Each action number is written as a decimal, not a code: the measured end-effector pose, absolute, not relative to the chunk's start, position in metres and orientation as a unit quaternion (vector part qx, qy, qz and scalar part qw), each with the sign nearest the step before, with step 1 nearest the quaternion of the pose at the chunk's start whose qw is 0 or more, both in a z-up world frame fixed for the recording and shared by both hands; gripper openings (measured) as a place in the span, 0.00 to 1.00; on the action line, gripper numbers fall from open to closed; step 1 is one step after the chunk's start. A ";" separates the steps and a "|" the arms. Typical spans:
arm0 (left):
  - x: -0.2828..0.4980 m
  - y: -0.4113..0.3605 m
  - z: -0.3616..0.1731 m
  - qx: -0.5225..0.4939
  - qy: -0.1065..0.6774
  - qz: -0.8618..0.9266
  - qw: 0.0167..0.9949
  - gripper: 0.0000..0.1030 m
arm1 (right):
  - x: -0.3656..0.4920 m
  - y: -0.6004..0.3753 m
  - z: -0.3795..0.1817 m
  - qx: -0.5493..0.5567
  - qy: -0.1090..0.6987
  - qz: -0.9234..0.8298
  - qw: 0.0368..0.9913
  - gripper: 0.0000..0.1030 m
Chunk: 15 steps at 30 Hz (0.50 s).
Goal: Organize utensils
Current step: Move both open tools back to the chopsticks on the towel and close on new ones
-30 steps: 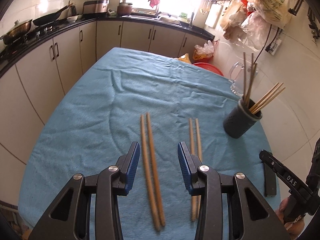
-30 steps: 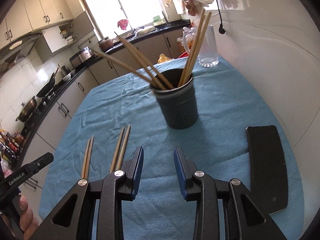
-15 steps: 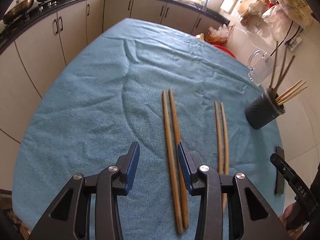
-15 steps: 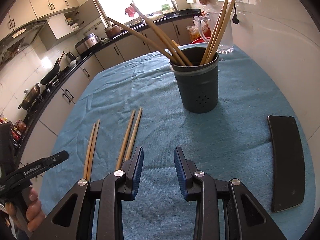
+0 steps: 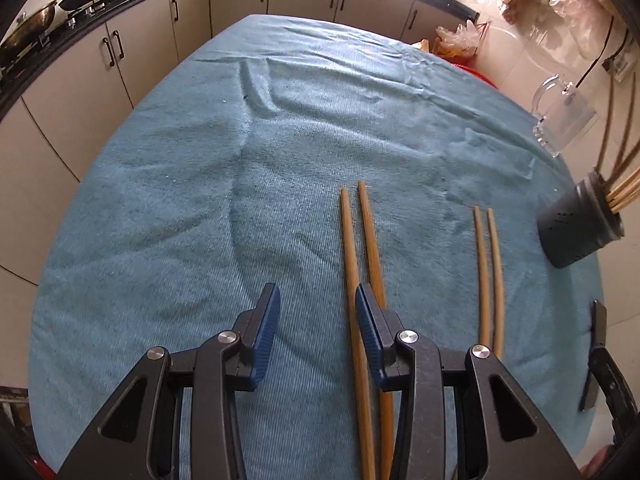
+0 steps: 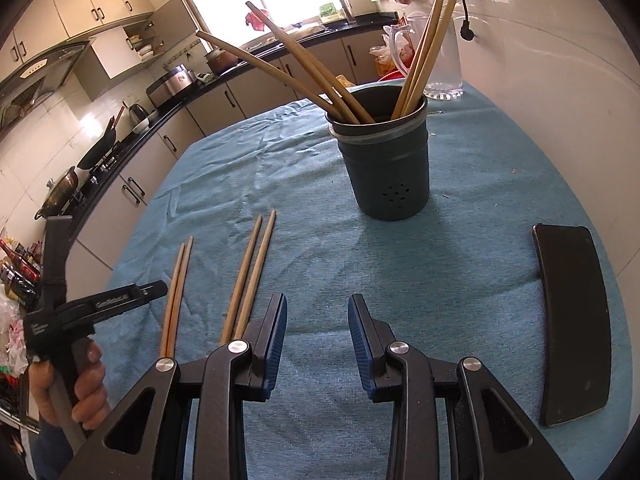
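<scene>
Two pairs of wooden chopsticks lie side by side on the blue cloth. My left gripper (image 5: pixel 318 312) is open and hovers low over the near end of the darker pair (image 5: pixel 349 248). One stick shows in the gap close to the right pad; the other runs under the right finger. The paler pair (image 5: pixel 489 272) lies further right. My right gripper (image 6: pixel 318 320) is open with only cloth between its pads, and the paler pair (image 6: pixel 250 272) lies just left of it. Beyond it, a dark holder (image 6: pixel 386 176) stands with several chopsticks in it. The left gripper (image 6: pixel 120 300) shows over the darker pair (image 6: pixel 176 288).
A flat black object (image 6: pixel 572 312) lies on the cloth at the right, near the wall. A clear glass mug (image 5: pixel 560 120) stands behind the holder (image 5: pixel 576 232). Kitchen cabinets and a stove counter run along the left and far sides of the table (image 5: pixel 160 200).
The left gripper has dropped toward the cloth and tipped downward; the darker pair has slid from the middle of its gap to its right finger. The right gripper dipped slightly.
</scene>
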State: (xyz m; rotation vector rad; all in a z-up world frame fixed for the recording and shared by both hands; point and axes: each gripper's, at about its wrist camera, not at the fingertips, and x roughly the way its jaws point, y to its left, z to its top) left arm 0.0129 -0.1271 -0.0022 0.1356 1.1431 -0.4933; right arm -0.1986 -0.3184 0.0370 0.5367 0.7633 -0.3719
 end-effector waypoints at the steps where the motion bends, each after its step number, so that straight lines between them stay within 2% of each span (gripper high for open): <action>1: 0.014 -0.128 -0.002 0.065 0.533 -0.231 0.812 0.37 | -0.198 -0.319 0.036 0.257 0.366 -0.178 0.876 0.33; 7: 0.021 -0.140 -0.005 0.081 0.530 -0.230 0.812 0.36 | -0.193 -0.320 0.034 0.256 0.373 -0.176 0.874 0.33; 12: 0.022 -0.137 -0.005 0.096 0.523 -0.213 0.820 0.17 | -0.181 -0.317 0.033 0.253 0.382 -0.169 0.873 0.33; 15: 0.021 -0.125 -0.005 0.086 0.524 -0.214 0.820 0.17 | -0.169 -0.314 0.034 0.242 0.390 -0.164 0.873 0.33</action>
